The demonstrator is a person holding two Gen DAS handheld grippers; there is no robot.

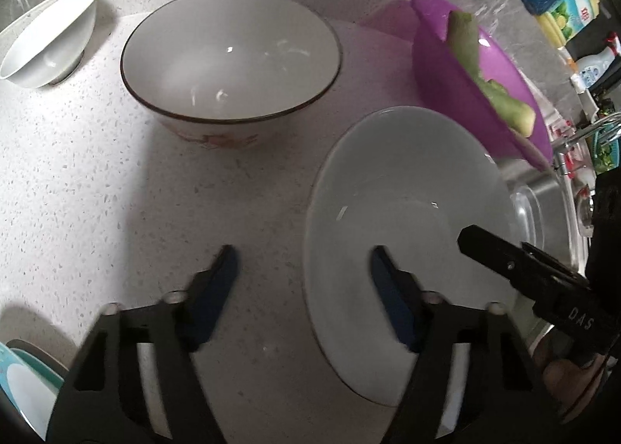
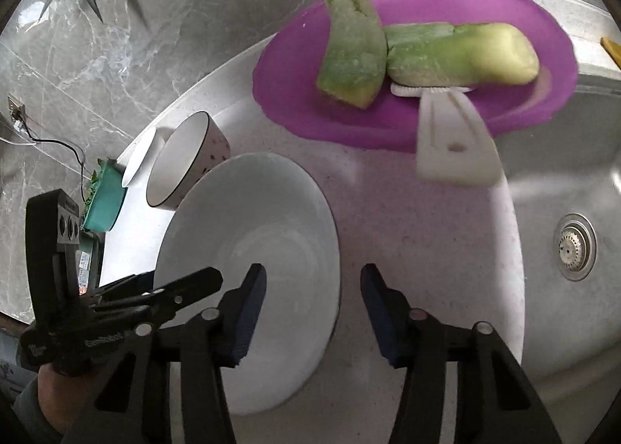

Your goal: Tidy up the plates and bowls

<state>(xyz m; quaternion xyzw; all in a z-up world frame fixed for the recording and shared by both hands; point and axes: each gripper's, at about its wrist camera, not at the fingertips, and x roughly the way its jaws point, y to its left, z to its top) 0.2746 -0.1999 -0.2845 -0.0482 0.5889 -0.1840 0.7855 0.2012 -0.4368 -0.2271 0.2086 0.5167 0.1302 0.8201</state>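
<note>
Seemingly little is sorted yet. From the left wrist view, the left hand-held gripper hangs with its fingers apart and empty, straddling the near-left rim of the white plate on the speckled table. Beyond stand the large rimmed bowl and, well apart at far left, a small white bowl, neither stacked. A purple plate with green vegetable pieces lies behind the white plate, beside the sink. Bare table lies between the left gripper and the large bowl.

From the right wrist view, the right hand-held gripper is likewise spread and empty, over the white plate's right edge. A white peeler overhangs the purple plate's rim. The sink drops away close on the right, so room is tighter there.
</note>
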